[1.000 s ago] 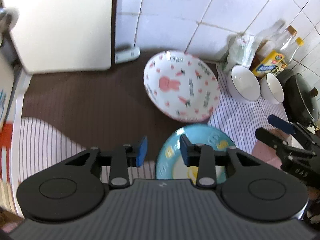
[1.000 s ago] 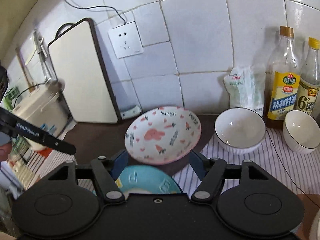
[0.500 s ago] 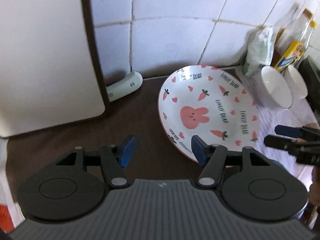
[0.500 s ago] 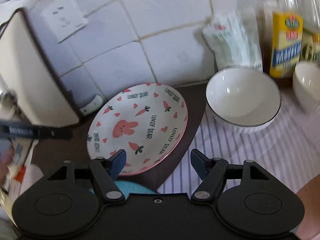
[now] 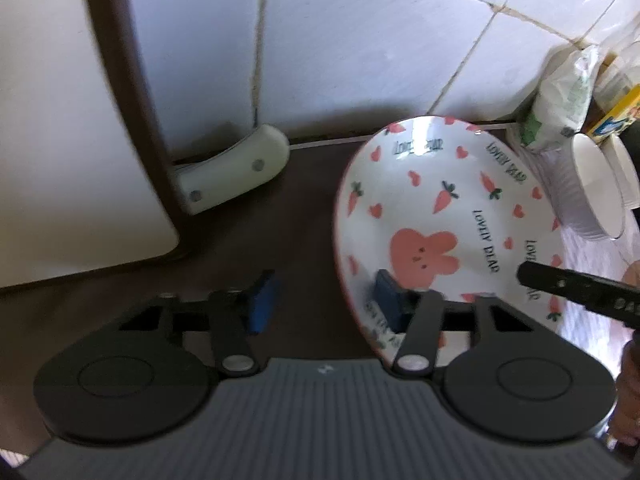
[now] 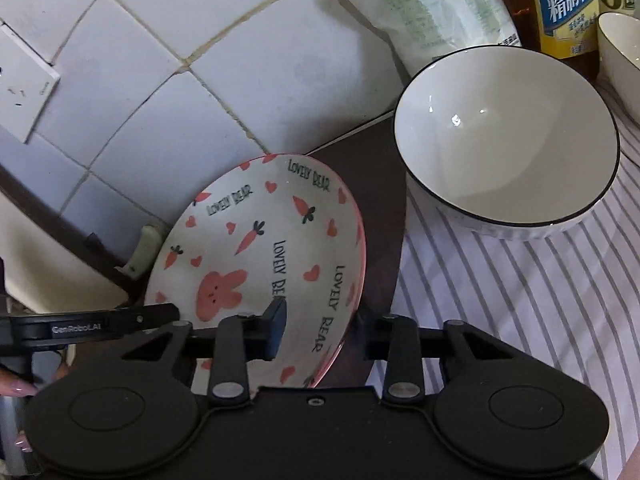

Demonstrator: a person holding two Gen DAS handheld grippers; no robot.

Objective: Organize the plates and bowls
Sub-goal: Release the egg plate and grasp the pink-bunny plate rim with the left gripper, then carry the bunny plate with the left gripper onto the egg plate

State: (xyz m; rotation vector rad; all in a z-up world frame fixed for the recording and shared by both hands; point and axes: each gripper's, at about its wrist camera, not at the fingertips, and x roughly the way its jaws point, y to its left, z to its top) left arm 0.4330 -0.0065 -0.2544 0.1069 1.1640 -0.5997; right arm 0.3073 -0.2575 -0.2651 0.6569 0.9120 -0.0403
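Observation:
A white plate with a pink rabbit, carrots and hearts (image 5: 448, 208) (image 6: 260, 248) lies on the dark counter by the tiled wall. My left gripper (image 5: 324, 300) is open and straddles the plate's left rim: one finger over the plate, the other outside on the counter. My right gripper (image 6: 320, 324) is open and straddles the plate's right rim, its left finger over the plate, its right finger outside. A white bowl with a dark rim (image 6: 508, 140) (image 5: 592, 188) stands to the right on a striped cloth. A second white bowl (image 6: 620, 60) is at the far right.
A white cutting board (image 5: 60, 120) leans on the wall at left, on a pale stand (image 5: 232, 172). A white bag (image 6: 424, 4) and bottles (image 6: 564, 4) stand at the back right. A wall socket (image 6: 20, 84) is at left. The striped cloth (image 6: 520, 300) covers the right counter.
Both grippers have moved forward and down onto the rabbit plate, each now straddling a rim. The blue plate has dropped out of view below them.

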